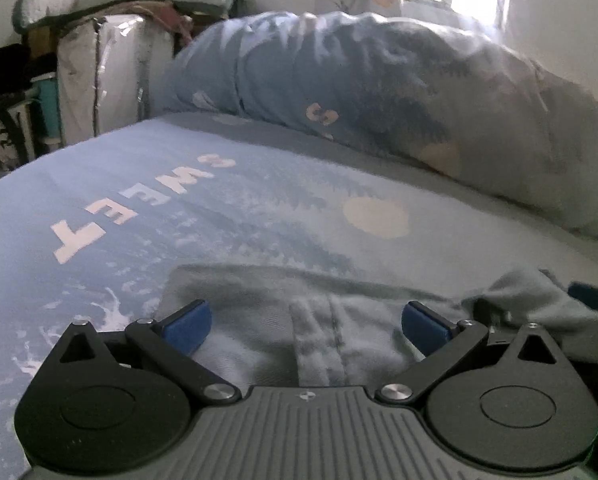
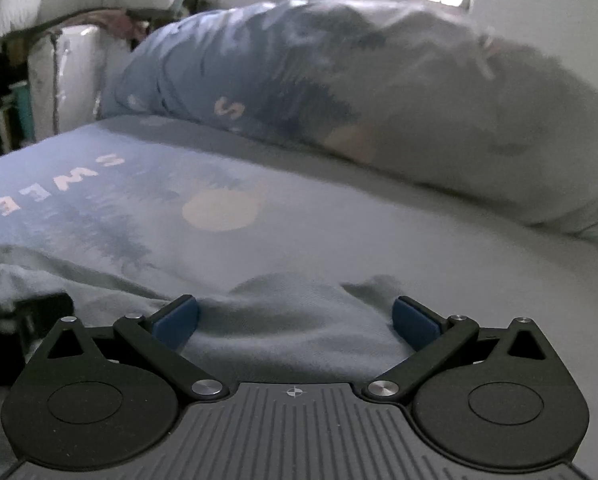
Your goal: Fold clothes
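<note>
Left gripper (image 1: pixel 306 322): released, low over garment.
Right gripper (image 2: pixel 295 318): released, straddling a fold.
Garment (image 1: pixel 319 320): grey-blue, rumpled, stitched seam, near bed (image 1: pixel 479 240) edge.

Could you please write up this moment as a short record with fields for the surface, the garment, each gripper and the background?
surface: bed sheet printed with pale letters
garment: grey garment lying on the sheet, stitched seam facing up
left gripper: open, fingers either side of the seam
right gripper: open, over a rumpled part of the garment
background: duvet heaped at the far side
</note>
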Motion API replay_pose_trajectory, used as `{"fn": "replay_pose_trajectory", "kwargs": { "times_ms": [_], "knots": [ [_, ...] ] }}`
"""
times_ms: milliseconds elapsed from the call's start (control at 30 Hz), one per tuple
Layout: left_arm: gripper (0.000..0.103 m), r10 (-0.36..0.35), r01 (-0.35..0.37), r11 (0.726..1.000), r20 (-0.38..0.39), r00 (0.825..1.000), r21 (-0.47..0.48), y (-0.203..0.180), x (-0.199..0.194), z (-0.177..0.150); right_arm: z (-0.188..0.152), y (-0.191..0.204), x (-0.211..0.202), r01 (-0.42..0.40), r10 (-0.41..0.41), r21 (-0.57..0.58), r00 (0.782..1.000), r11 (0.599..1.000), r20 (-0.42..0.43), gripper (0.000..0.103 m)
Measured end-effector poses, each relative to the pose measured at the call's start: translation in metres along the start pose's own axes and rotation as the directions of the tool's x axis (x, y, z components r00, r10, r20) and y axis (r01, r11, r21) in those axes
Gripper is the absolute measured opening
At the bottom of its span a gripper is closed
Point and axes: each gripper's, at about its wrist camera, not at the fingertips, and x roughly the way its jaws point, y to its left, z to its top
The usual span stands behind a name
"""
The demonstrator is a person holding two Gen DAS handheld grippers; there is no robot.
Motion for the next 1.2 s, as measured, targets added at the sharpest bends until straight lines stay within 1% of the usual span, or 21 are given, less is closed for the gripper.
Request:
{"fn": "replay_pose_trajectory", "kwargs": {
  "times_ms": [33,100,167,233,267,333,433,467,567,667,767,833,900,967,1000,1067,1100,1133,1167,1200],
  "knots": [
    [0.103,-0.007,0.007,1.000,0.002,1.000,-0.002,-0.001,-0.003,0.001,-0.002,0.002,-0.006,0.016,-0.016,-0.007,1.000,1.000,0.018,0.103],
    [0.103,0.002,-0.002,1.000,0.011,1.000,0.023,-0.005,-0.010,0.005,-0.007,0.001,-0.017,0.040,-0.040,0.003,0.998,0.999,0.044,0.103],
    [0.103,0.020,-0.022,0.998,0.033,0.999,0.053,-0.010,-0.019,0.008,-0.012,-0.004,-0.025,0.042,-0.043,0.032,0.998,0.999,0.036,0.103],
    [0.103,0.011,-0.015,0.997,0.053,0.999,0.073,-0.012,-0.025,0.009,-0.022,-0.014,-0.029,-0.001,0.003,0.102,1.000,0.995,-0.016,0.103],
    [0.103,-0.006,0.002,0.997,0.054,0.999,0.074,-0.012,-0.028,0.010,-0.028,-0.018,-0.033,-0.022,0.025,0.134,1.000,0.991,-0.019,0.103],
    [0.103,-0.041,0.037,0.998,0.056,0.998,0.058,-0.011,-0.032,0.011,-0.039,-0.016,-0.045,-0.031,0.032,0.123,0.999,0.992,-0.003,0.103],
    [0.103,-0.076,0.072,0.995,0.065,0.995,0.062,-0.012,-0.039,0.011,-0.053,-0.001,-0.063,0.031,-0.033,0.058,0.999,0.998,0.039,0.103],
    [0.103,-0.085,0.080,0.994,0.068,0.994,0.074,-0.013,-0.042,0.010,-0.059,0.003,-0.068,0.056,-0.059,0.057,0.997,0.997,0.055,0.103],
    [0.103,-0.110,0.100,0.987,0.068,0.992,0.128,-0.019,-0.048,0.005,-0.074,0.006,-0.085,0.069,-0.079,0.108,0.993,0.992,0.091,0.103],
    [0.103,-0.118,0.109,0.979,0.047,0.992,0.175,-0.024,-0.050,-0.003,-0.085,0.009,-0.099,0.086,-0.097,0.113,0.991,0.990,0.095,0.103],
    [0.103,-0.121,0.111,0.971,0.035,0.992,0.210,-0.027,-0.055,-0.011,-0.091,0.009,-0.112,0.087,-0.098,0.115,0.991,0.990,0.090,0.103],
    [0.103,-0.115,0.109,0.969,0.016,0.993,0.219,-0.028,-0.060,-0.016,-0.093,0.012,-0.120,0.088,-0.097,0.096,0.992,0.991,0.085,0.103],
    [0.103,-0.135,0.134,0.969,-0.010,0.991,0.206,-0.026,-0.067,-0.019,-0.096,0.016,-0.128,0.085,-0.091,0.071,0.992,0.994,0.086,0.103],
    [0.103,-0.131,0.131,0.967,-0.012,0.991,0.218,-0.025,-0.076,-0.024,-0.102,0.021,-0.139,0.081,-0.084,0.046,0.992,0.996,0.089,0.103],
    [0.103,-0.129,0.129,0.966,-0.014,0.992,0.226,-0.024,-0.081,-0.027,-0.106,0.025,-0.145,0.078,-0.081,0.037,0.993,0.996,0.088,0.103],
    [0.103,-0.117,0.117,0.955,-0.014,0.993,0.272,-0.026,-0.088,-0.035,-0.111,0.029,-0.152,0.085,-0.087,0.029,0.993,0.996,0.076,0.103],
    [0.103,-0.105,0.109,0.952,-0.030,0.994,0.287,-0.027,-0.089,-0.039,-0.112,0.027,-0.155,0.083,-0.086,0.052,0.995,0.995,0.057,0.103],
    [0.103,-0.089,0.107,0.948,-0.074,0.993,0.299,-0.028,-0.086,-0.043,-0.114,0.025,-0.158,0.080,-0.083,0.079,0.996,0.994,0.035,0.103],
    [0.103,-0.073,0.114,0.946,-0.146,0.987,0.302,-0.029,-0.080,-0.048,-0.115,0.023,-0.161,0.073,-0.075,0.101,0.997,0.992,0.015,0.103],
    [0.103,-0.071,0.123,0.947,-0.180,0.981,0.296,-0.028,-0.074,-0.054,-0.115,0.021,-0.164,0.066,-0.067,0.115,0.998,0.991,0.000,0.103]
  ]
}}
